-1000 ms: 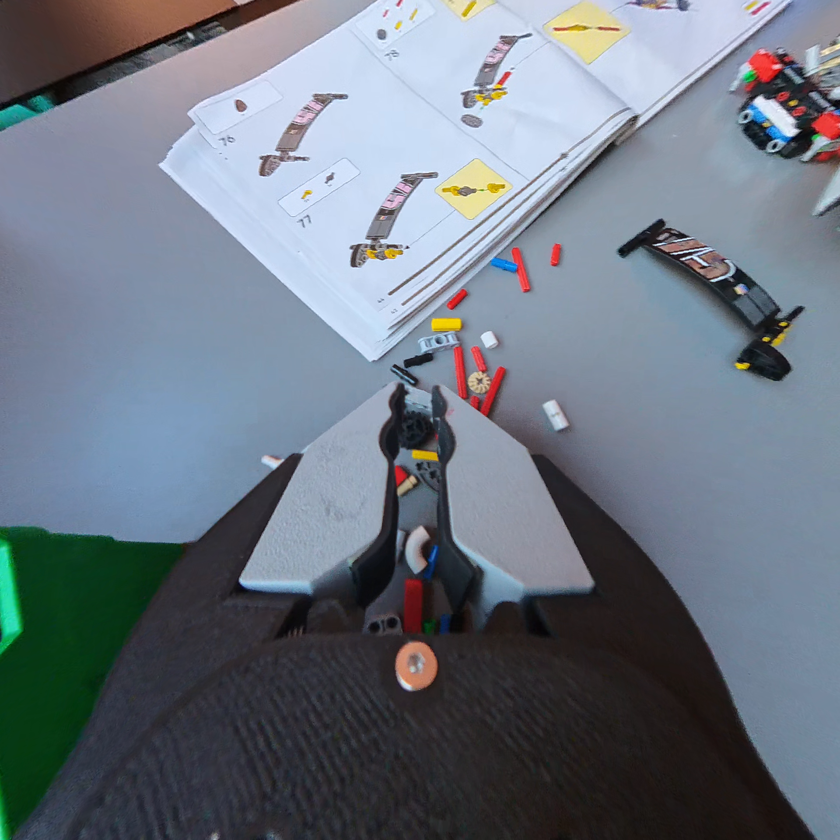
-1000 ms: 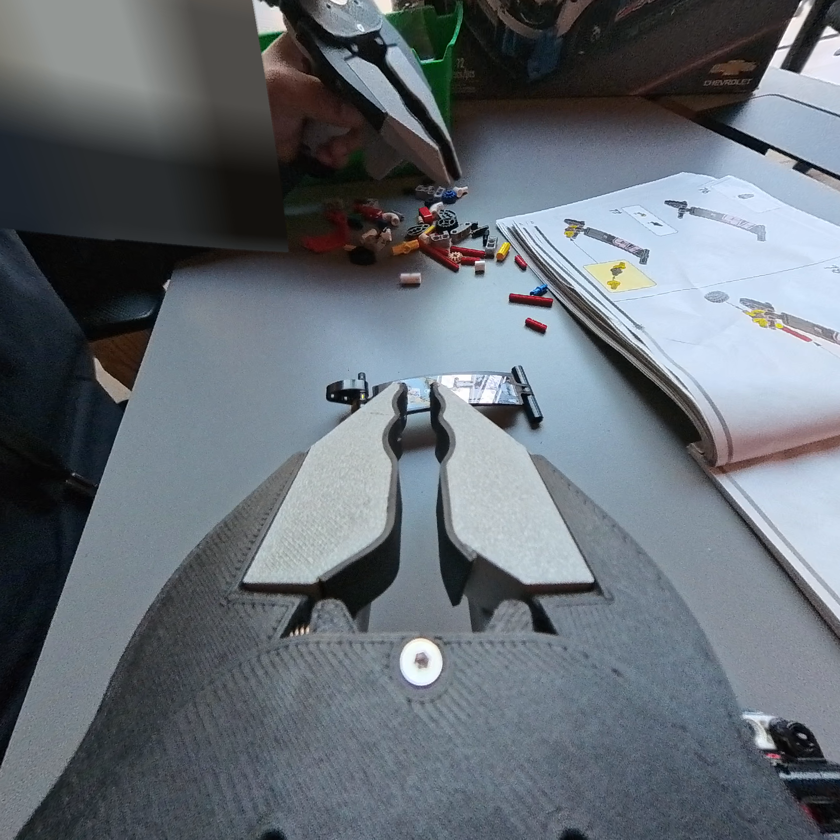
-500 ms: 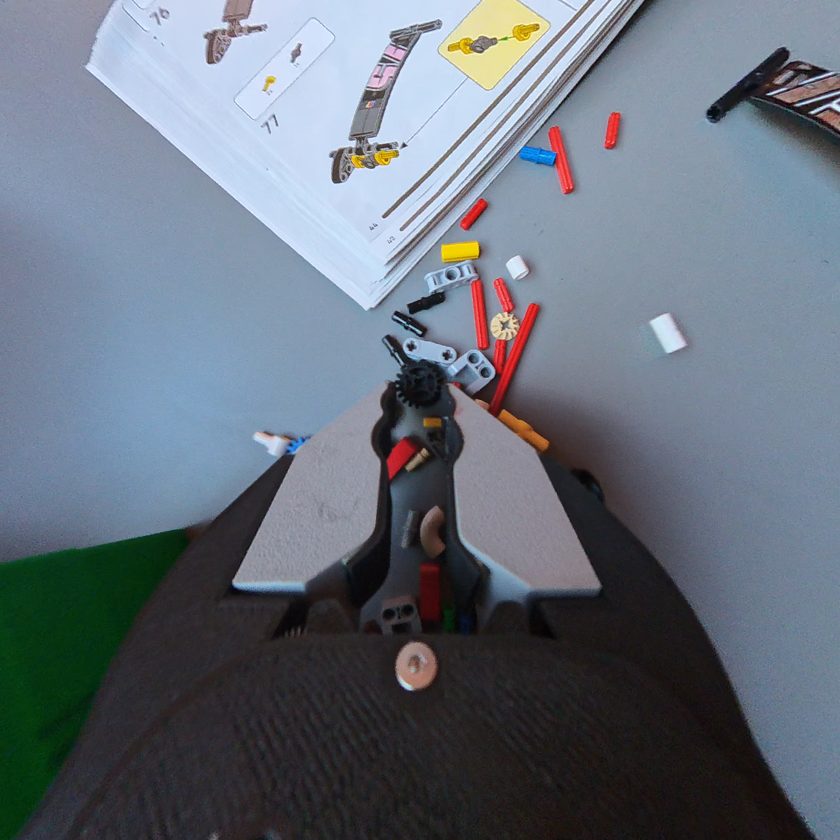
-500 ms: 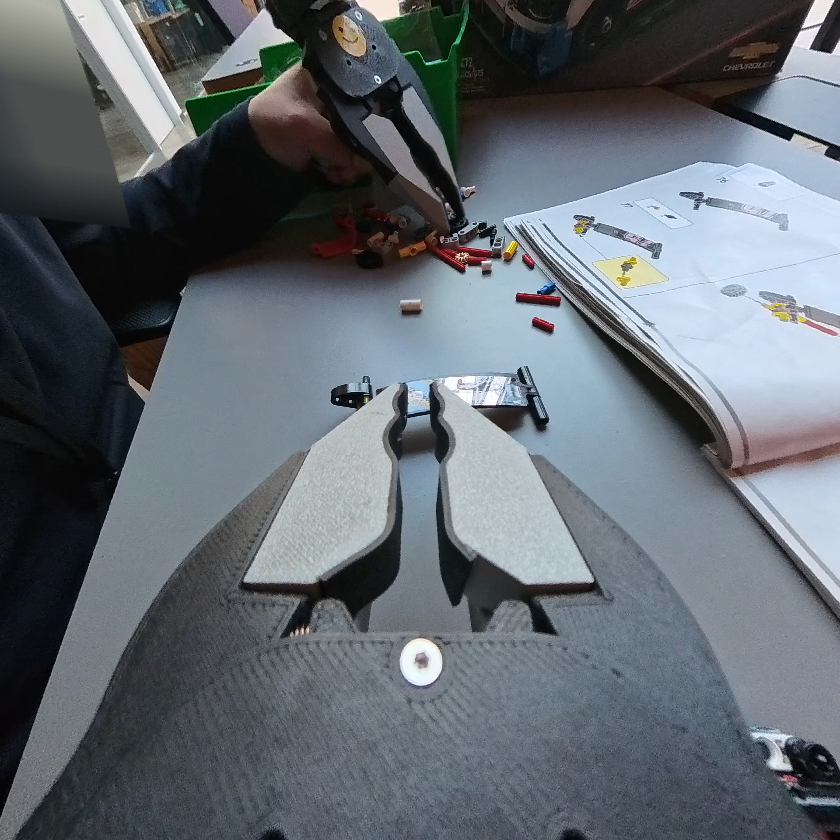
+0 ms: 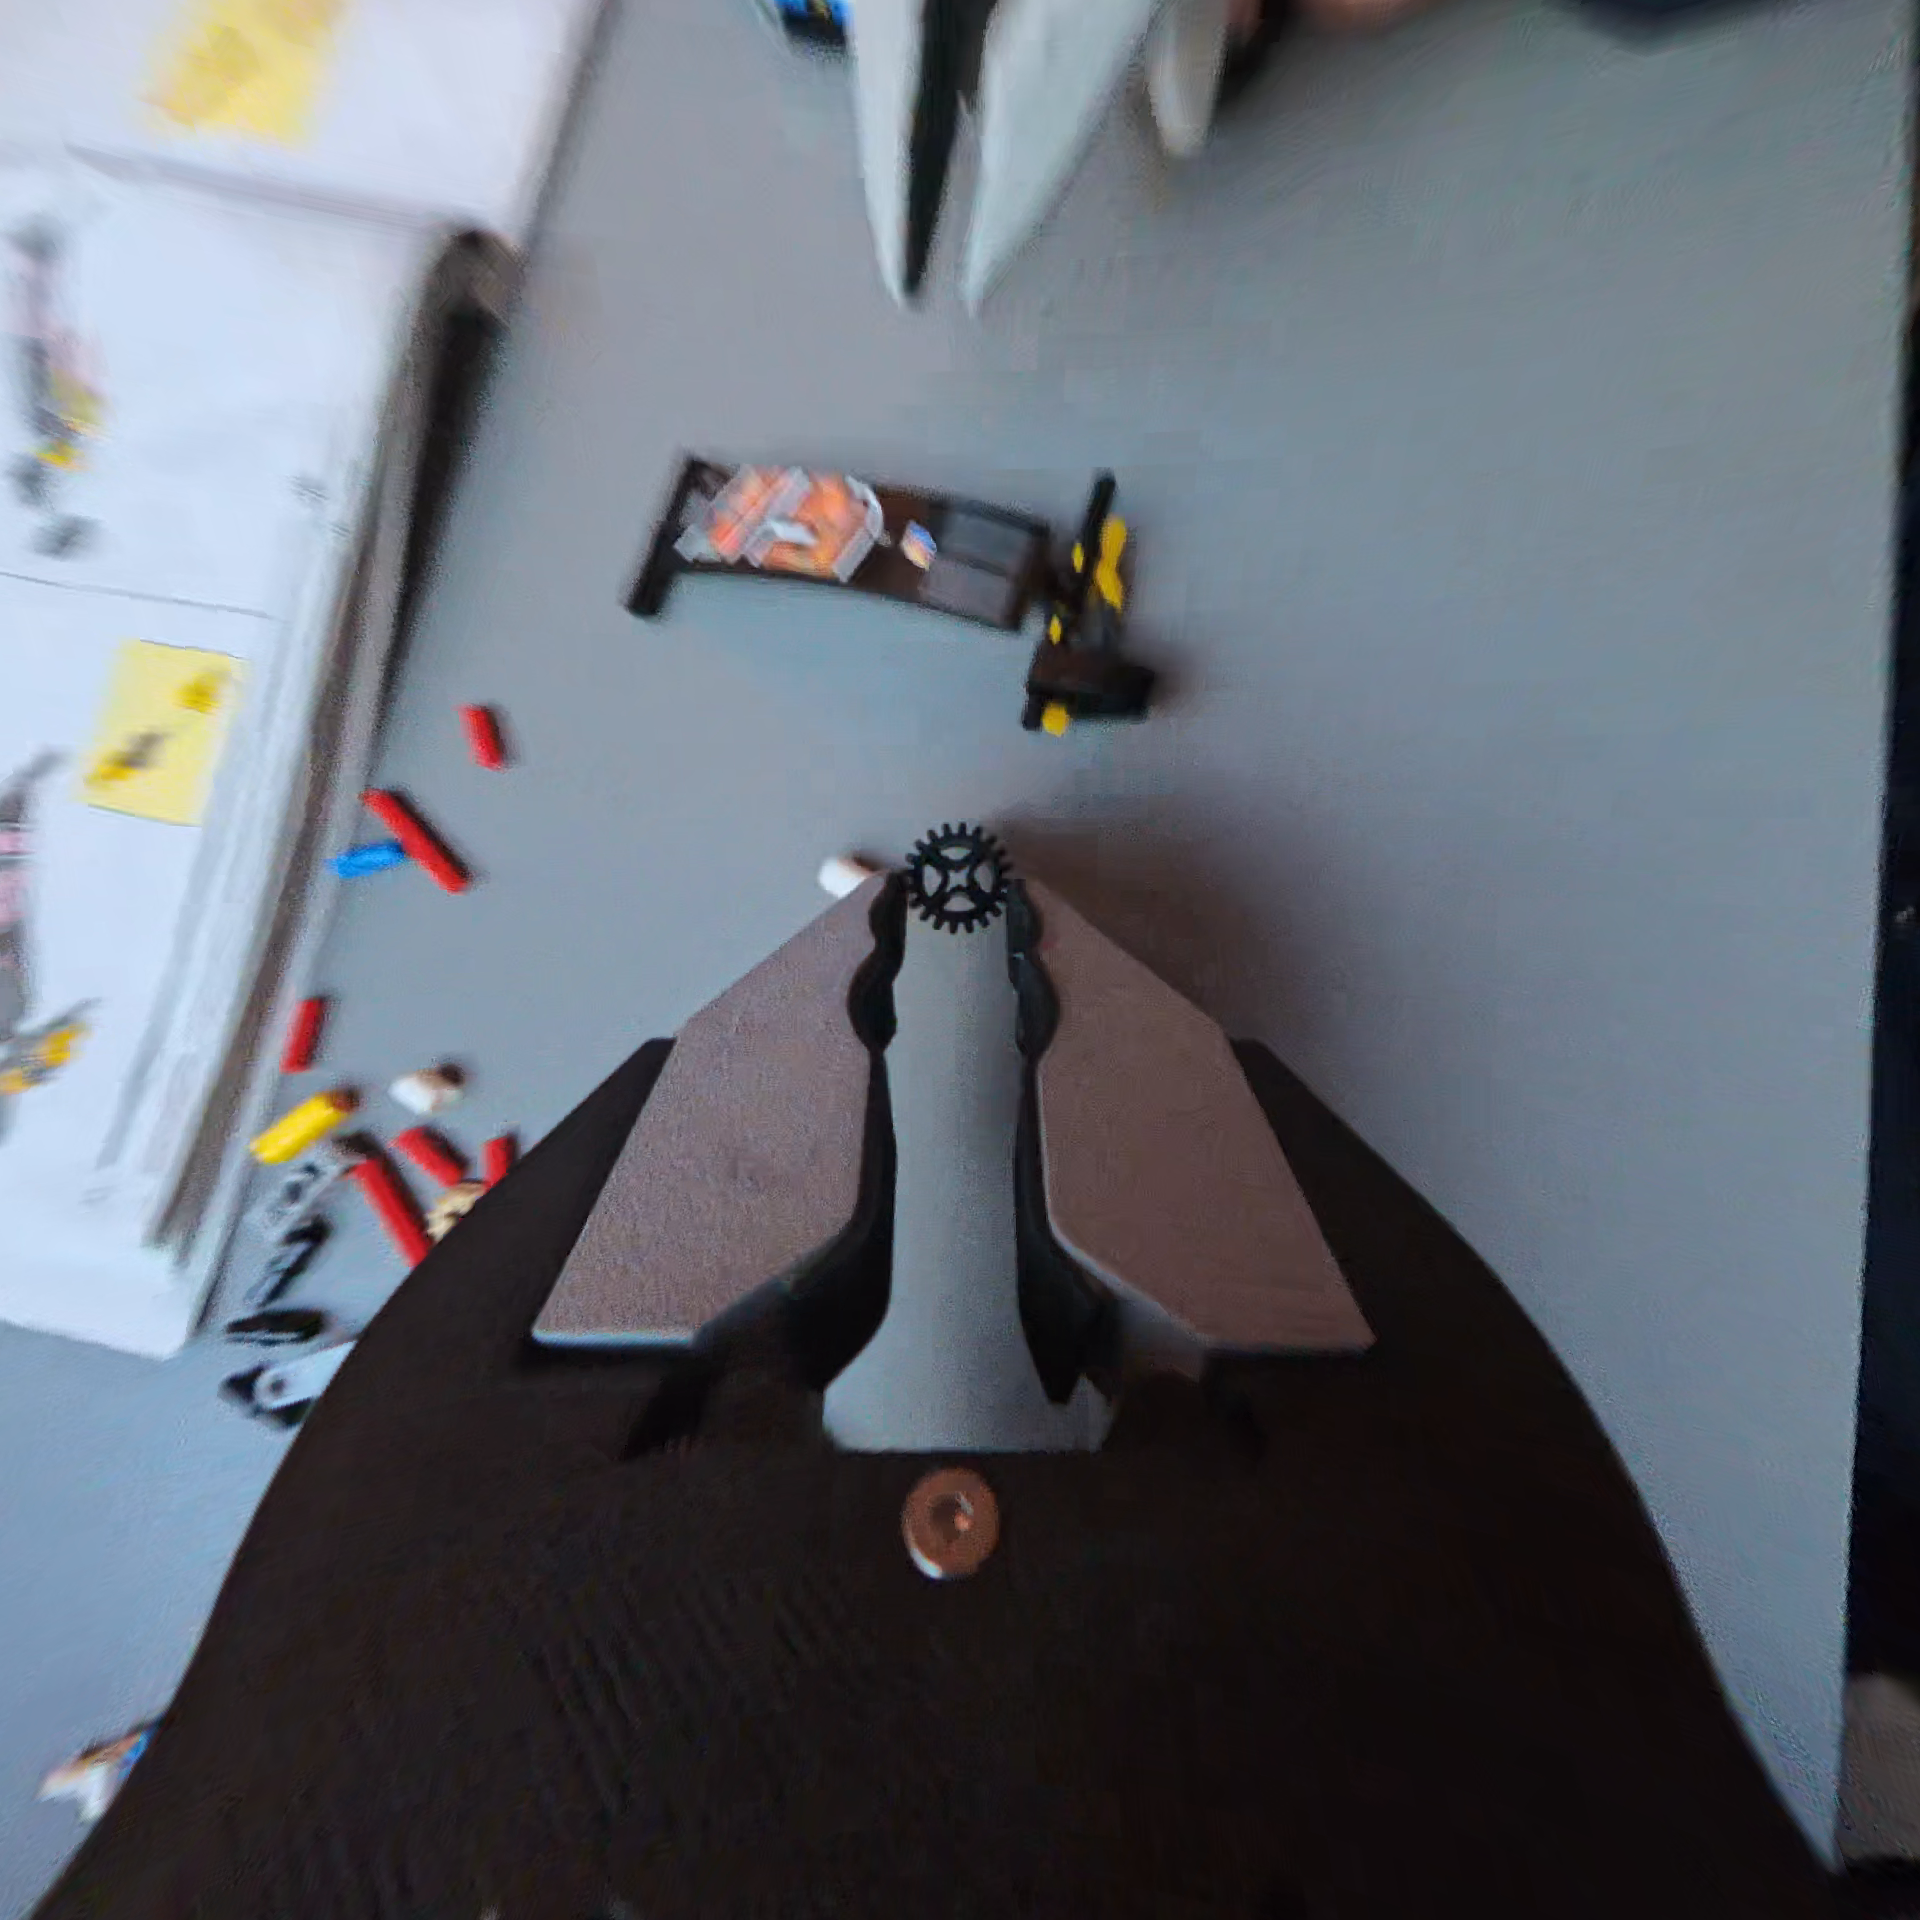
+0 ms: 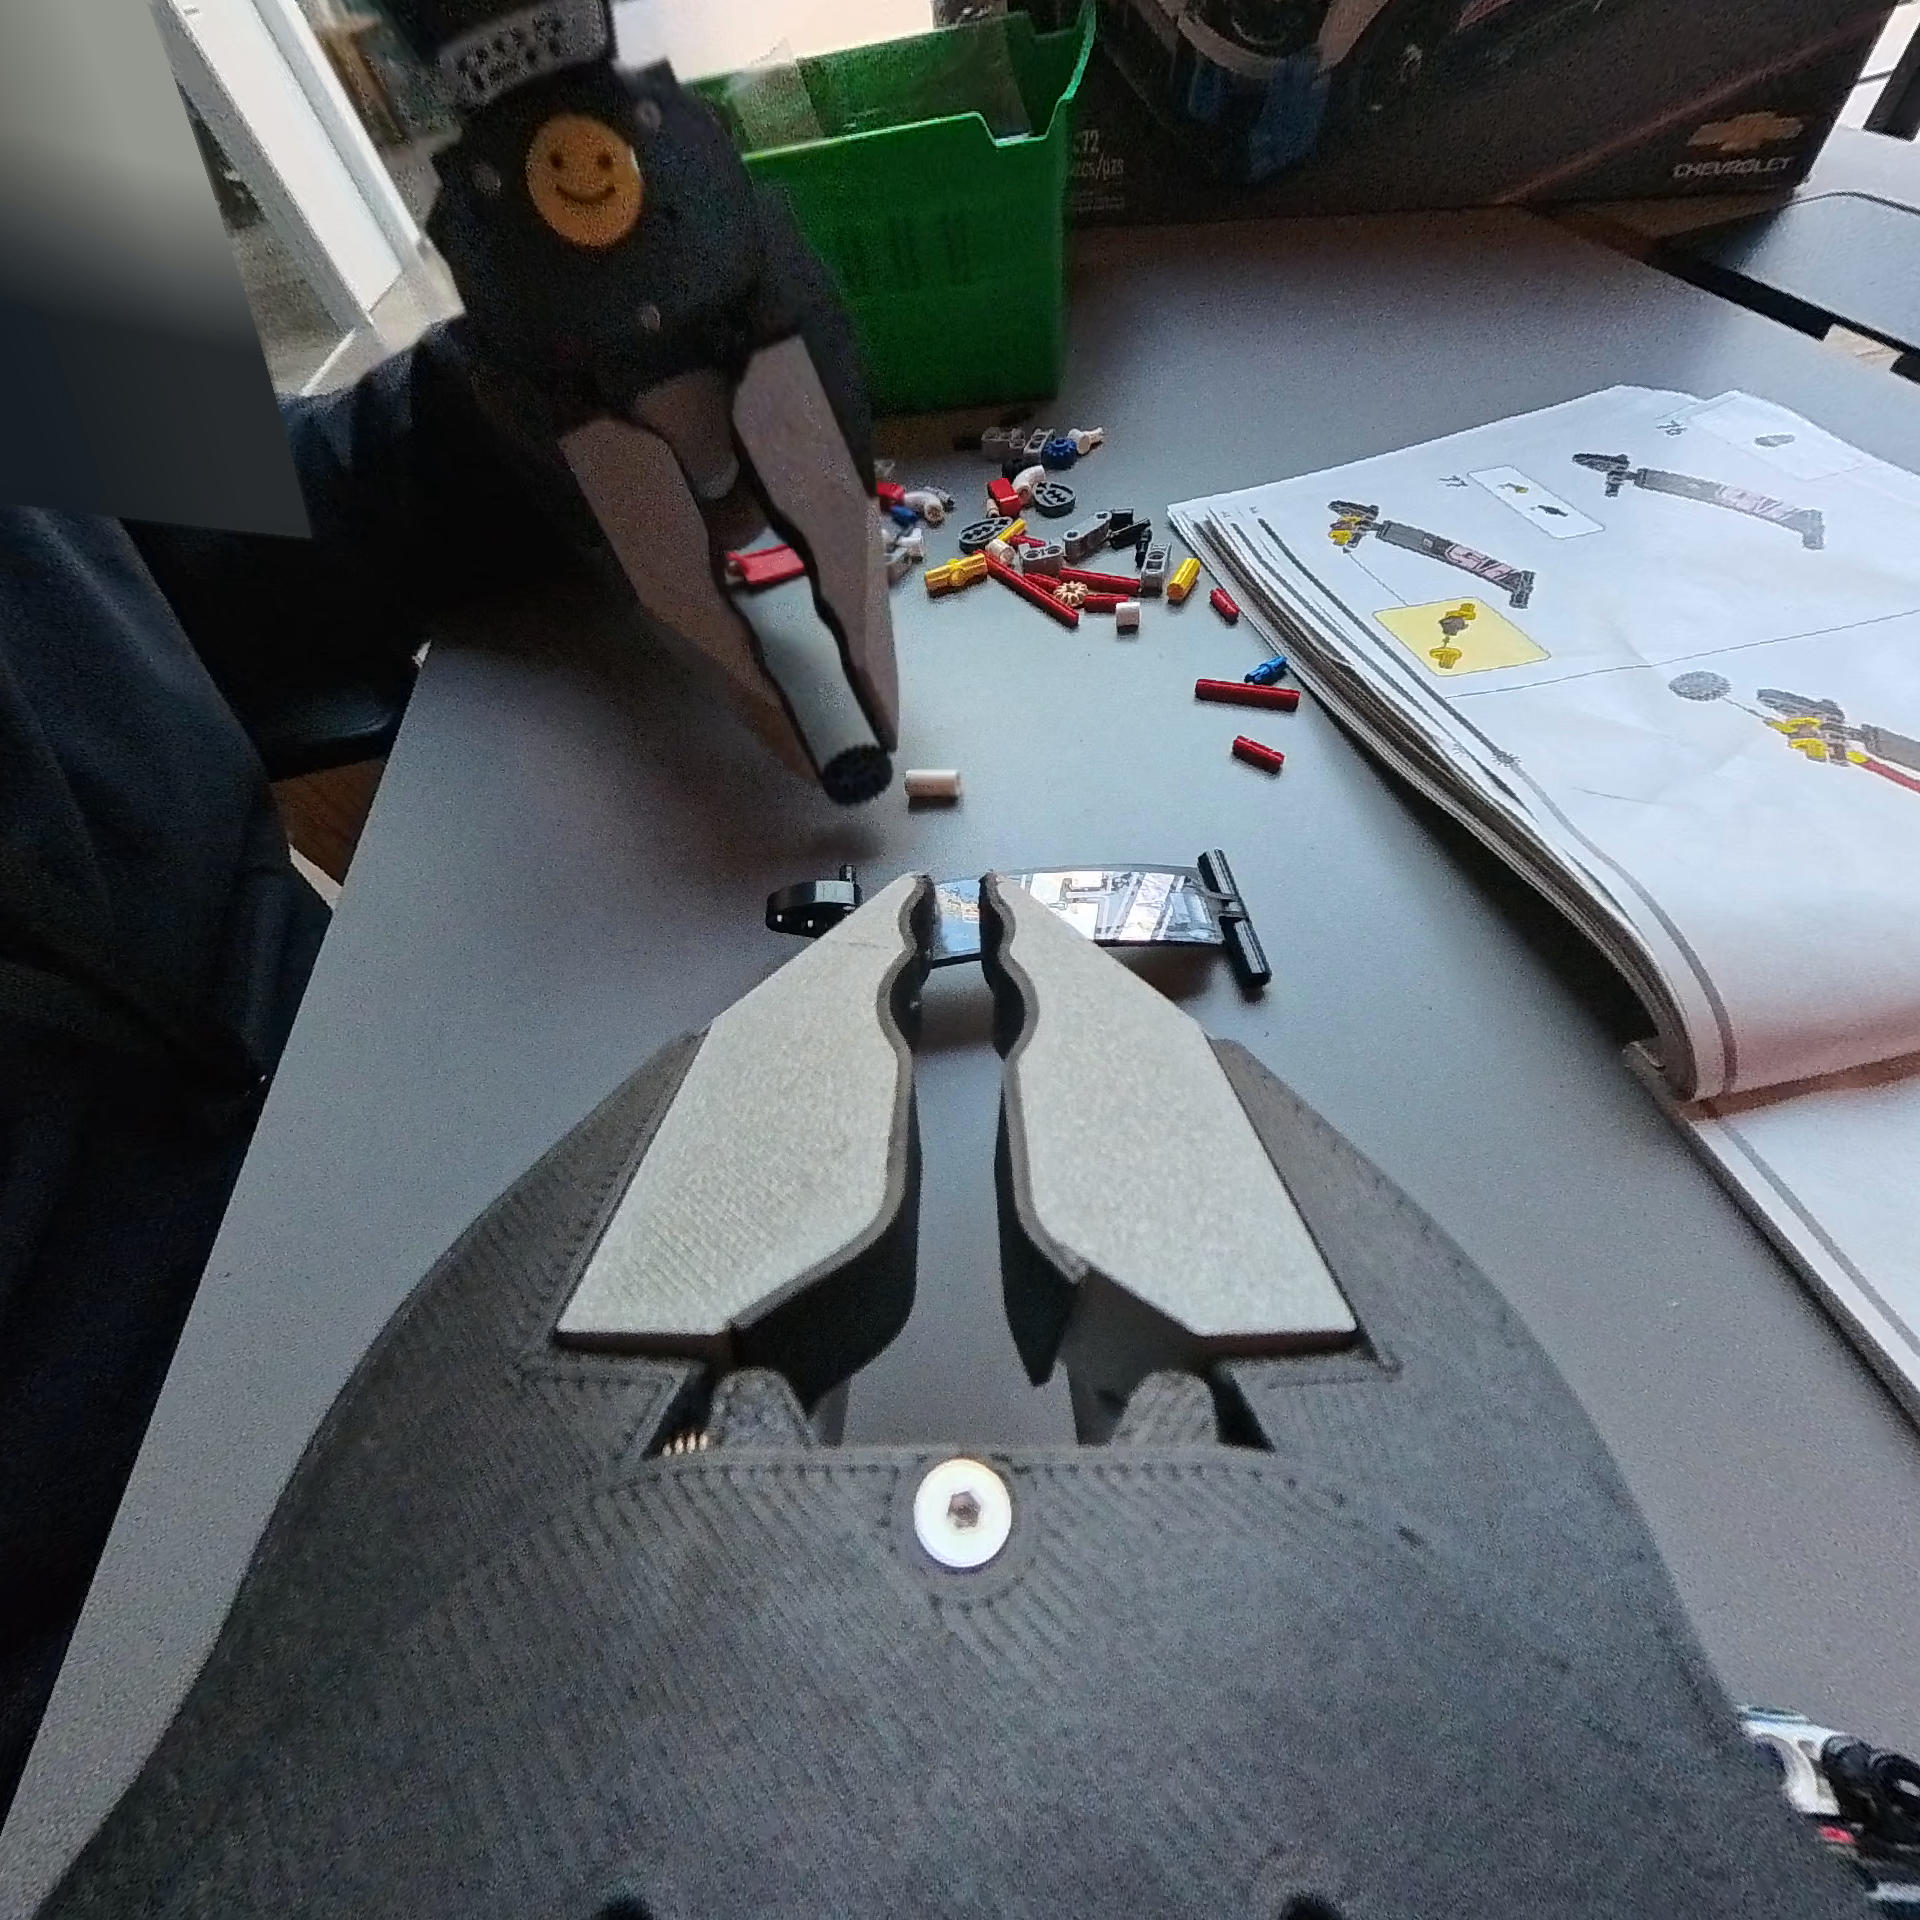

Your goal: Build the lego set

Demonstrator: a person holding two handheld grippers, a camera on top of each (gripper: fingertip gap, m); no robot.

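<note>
My left gripper [image 5: 956, 906] is shut on a small black gear [image 5: 956, 878], pinched upright between its fingertips above the grey table [image 5: 1455, 935]. In the right wrist view the same gripper [image 6: 857, 764] hangs tilted down with the gear [image 6: 857, 776] at its tip, beside a small white cylinder [image 6: 930, 784]. My right gripper [image 6: 954, 896] is narrowly open and holds nothing. Its tips stop just short of a curved black panel with a printed sticker [image 6: 1122, 909] lying flat on the table. The left wrist view shows bare table between this gripper [image 5: 940, 296] and the panel [image 5: 831, 535].
A pile of small red, yellow, grey and black parts [image 6: 1049, 561] lies by an open instruction booklet [image 6: 1610, 727]. A green bin [image 6: 935, 260] and a dark cardboard box [image 6: 1455, 94] stand behind. A part-built model [image 6: 1849, 1766] is at my lower right. The table edge [image 5: 1870, 935] is close. The gap from one gripper's tips to the other's is roughly 9 cm. My right gripper is the nearer one to the part-built model [image 6: 1849, 1766]: about 15 cm, against 25 cm.
My left gripper closed on the black gear in the parts pile, lifted it and swung over toward the curved panel. My right gripper has stayed put, its fingers narrowing slightly.
</note>
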